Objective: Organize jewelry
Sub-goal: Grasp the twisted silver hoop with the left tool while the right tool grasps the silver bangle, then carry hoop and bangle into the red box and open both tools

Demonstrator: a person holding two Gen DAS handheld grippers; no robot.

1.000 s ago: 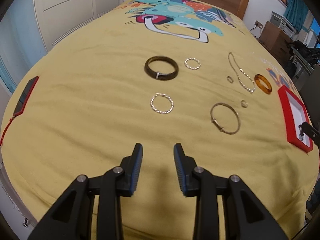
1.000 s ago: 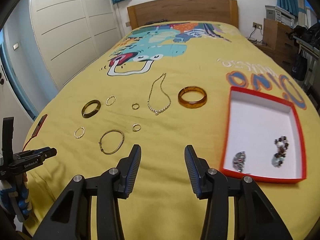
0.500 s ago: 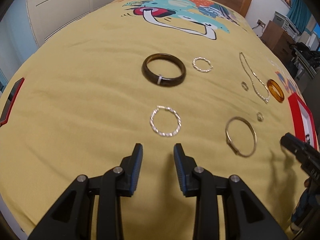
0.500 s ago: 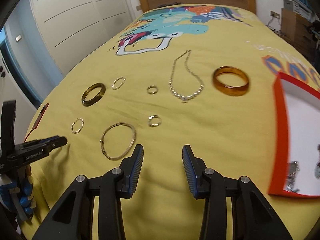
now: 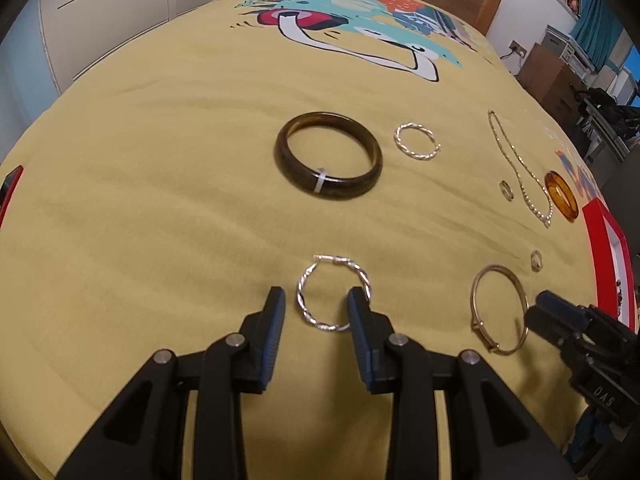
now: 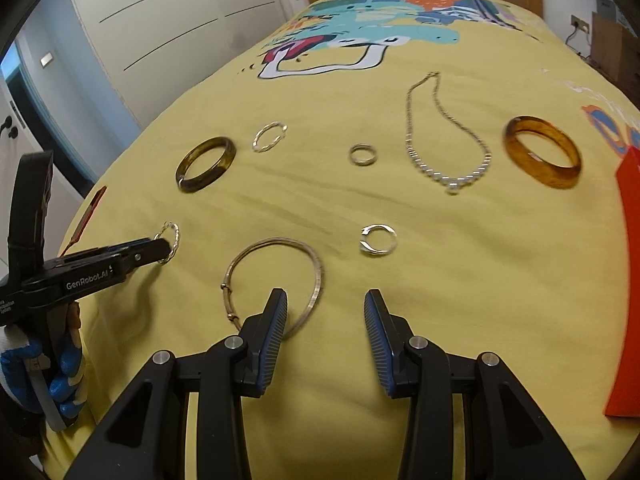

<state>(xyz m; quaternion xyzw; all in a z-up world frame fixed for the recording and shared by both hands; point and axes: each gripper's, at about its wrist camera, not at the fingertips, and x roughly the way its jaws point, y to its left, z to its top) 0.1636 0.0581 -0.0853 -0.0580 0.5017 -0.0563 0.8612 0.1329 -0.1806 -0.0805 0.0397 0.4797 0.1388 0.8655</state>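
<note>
Left gripper [image 5: 316, 300] jaws apart astride the twisted silver hoop [image 5: 333, 294]; right gripper [image 6: 325, 304] parted, unclamped, straddling gold bangle [image 6: 276, 280] rim.

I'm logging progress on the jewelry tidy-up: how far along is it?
Early. Done: little can be seen of the red box. In hand: nothing gripped; the open left gripper straddles a twisted hoop earring, and the right gripper, jaws just closing, nears the thin bangle. Left: dark bangle, amber bangle, necklace, small rings.
</note>
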